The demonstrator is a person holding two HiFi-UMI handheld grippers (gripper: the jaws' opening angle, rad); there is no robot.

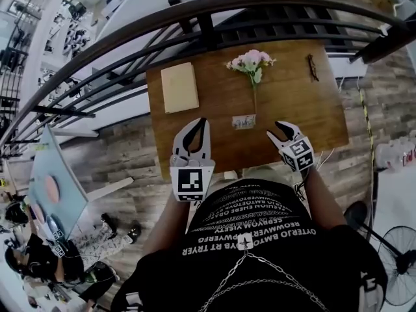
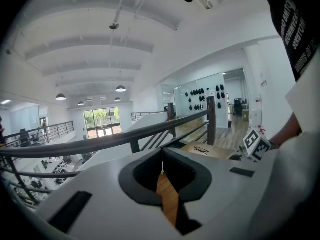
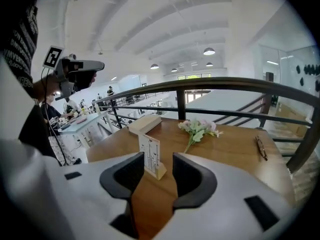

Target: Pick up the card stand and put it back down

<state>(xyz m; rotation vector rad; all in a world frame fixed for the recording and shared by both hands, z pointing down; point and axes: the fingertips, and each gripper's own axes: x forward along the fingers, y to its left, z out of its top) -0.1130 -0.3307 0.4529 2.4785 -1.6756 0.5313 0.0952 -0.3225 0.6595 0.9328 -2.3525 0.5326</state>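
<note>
Right tongs (image 3: 158, 160) spread, we aim at the card stand (image 3: 150, 155), upright just ahead along our jaws' line; left tongs (image 2: 161, 155), pressed together, point past it.

Wooden table (image 1: 292, 119) bearing an upright card stand (image 1: 244, 121), flower sprig (image 1: 251, 62), tan book (image 1: 179, 87) and glasses (image 1: 313, 67)

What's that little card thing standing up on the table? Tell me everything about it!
The card stand is a small white card with print too tiny to read, held upright by a pale wooden block at its foot. It sits on the brown wooden table, near the front edge, close to the stem end of the pink flowers. As far as shows, only the table touches it; nothing holds it.
</note>
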